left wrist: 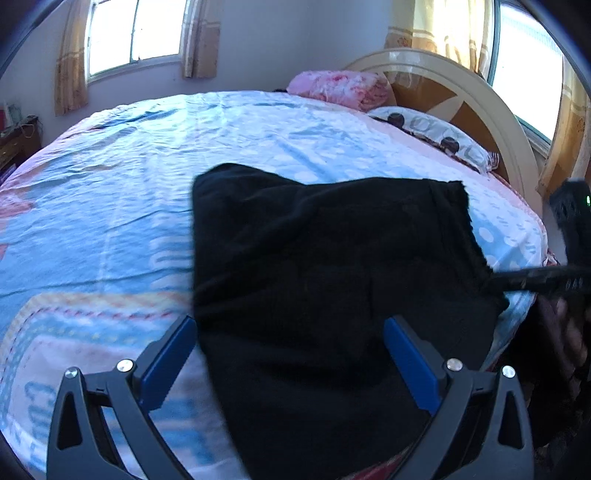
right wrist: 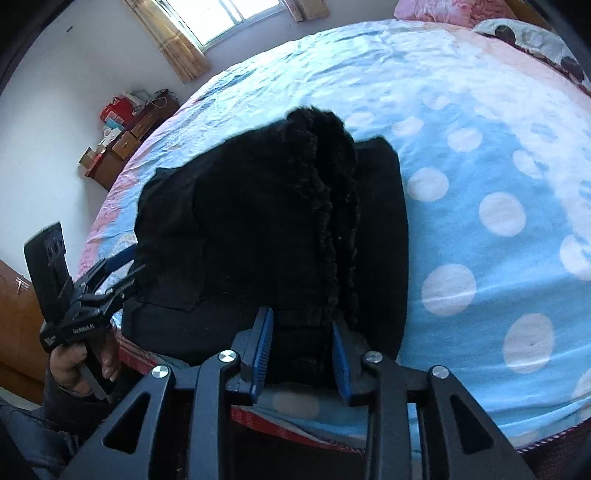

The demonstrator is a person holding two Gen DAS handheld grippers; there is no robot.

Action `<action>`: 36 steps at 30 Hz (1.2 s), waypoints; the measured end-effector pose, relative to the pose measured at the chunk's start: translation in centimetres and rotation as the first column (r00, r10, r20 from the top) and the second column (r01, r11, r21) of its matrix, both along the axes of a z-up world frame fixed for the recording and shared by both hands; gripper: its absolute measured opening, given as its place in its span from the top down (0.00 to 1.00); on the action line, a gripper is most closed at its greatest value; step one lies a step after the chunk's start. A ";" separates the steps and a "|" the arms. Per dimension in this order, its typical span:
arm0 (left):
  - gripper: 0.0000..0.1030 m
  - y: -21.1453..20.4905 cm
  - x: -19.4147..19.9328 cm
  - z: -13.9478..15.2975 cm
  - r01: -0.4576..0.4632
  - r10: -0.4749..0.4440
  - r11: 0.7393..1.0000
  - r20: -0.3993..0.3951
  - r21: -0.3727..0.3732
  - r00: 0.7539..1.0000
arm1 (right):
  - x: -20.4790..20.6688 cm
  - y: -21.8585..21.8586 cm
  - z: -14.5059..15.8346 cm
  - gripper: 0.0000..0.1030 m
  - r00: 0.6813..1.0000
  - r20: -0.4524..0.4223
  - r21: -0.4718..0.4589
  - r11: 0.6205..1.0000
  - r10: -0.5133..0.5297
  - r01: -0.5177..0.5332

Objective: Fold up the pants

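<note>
Where bedspread (left wrist: 110, 206) lies bare, pants (left wrist: 332, 277) edge-side

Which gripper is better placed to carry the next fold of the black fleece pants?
Right. The right gripper has a bunched pants edge between its blue pads; the left gripper stands wide open, gripping nothing.

bright window (left wrist: 133, 33) daylight, fisheye edges, slight blur
</note>
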State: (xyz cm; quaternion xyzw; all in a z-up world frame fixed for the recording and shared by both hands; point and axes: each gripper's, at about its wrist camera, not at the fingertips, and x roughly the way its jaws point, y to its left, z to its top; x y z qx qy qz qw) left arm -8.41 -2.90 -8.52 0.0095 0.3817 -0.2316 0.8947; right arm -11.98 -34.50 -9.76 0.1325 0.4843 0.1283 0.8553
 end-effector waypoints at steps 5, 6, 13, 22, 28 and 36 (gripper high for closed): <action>0.00 0.6 0.1 -0.5 -0.019 0.019 1.000 -0.009 0.000 1.000 | 0.3 -0.3 4.3 0.53 0.996 0.086 -0.061 0.998 -0.023 0.029; 0.00 0.6 0.1 -0.7 -0.012 0.012 1.000 -0.015 -0.006 1.000 | 0.9 0.0 5.3 0.53 0.994 0.104 -0.056 0.998 -0.014 0.020; 0.00 0.9 0.2 -0.9 -0.016 0.015 0.999 -0.020 -0.035 1.000 | 8.2 7.5 7.7 0.52 0.973 0.069 0.077 0.972 0.219 -0.224; 0.00 1.4 0.4 -1.4 -0.002 0.000 0.999 -0.026 -0.050 1.000 | 20.0 19.4 5.4 0.51 0.922 -0.114 0.047 0.929 0.369 -0.366; 0.00 2.3 1.3 -2.6 0.007 -0.013 0.996 -0.060 -0.089 0.998 | 23.3 23.4 1.4 0.48 0.844 -0.309 0.042 0.893 0.438 -0.448; 0.00 2.4 1.7 -2.8 0.016 -0.018 0.997 -0.030 -0.075 0.999 | 26.5 25.4 0.3 0.70 0.874 -0.208 0.124 0.899 0.438 -0.421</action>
